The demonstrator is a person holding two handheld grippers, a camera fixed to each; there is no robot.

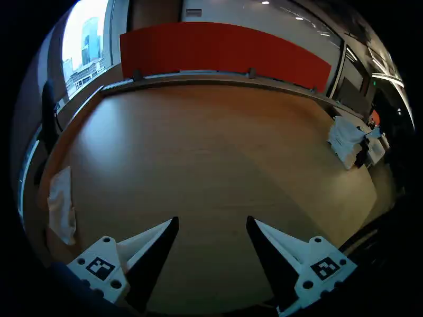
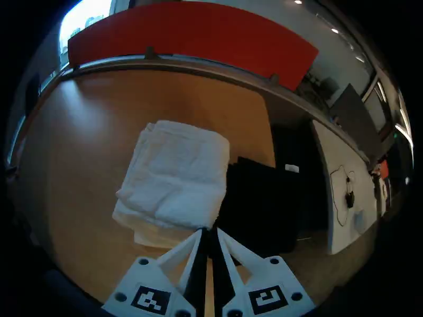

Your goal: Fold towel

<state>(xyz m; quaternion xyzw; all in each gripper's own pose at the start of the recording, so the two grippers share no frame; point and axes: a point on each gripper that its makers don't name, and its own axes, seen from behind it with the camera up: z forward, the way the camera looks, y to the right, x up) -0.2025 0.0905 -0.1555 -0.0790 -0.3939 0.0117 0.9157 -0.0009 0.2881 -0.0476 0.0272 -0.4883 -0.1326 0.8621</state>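
The folded towel [image 2: 174,177] lies straight ahead of the right hand-held gripper [image 2: 209,232], its long axis running away. This gripper's fingers are pressed together at the towel's near edge. The left hand-held gripper [image 1: 211,219] gapes wide over the tabletop [image 1: 211,142], seemingly farther off.

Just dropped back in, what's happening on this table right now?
The right claw is shut, tips at the near edge of a stack of folded white towels; a pinch on cloth is unclear. The left claw hangs open over the wooden table, with one loose towel draped at its edge.
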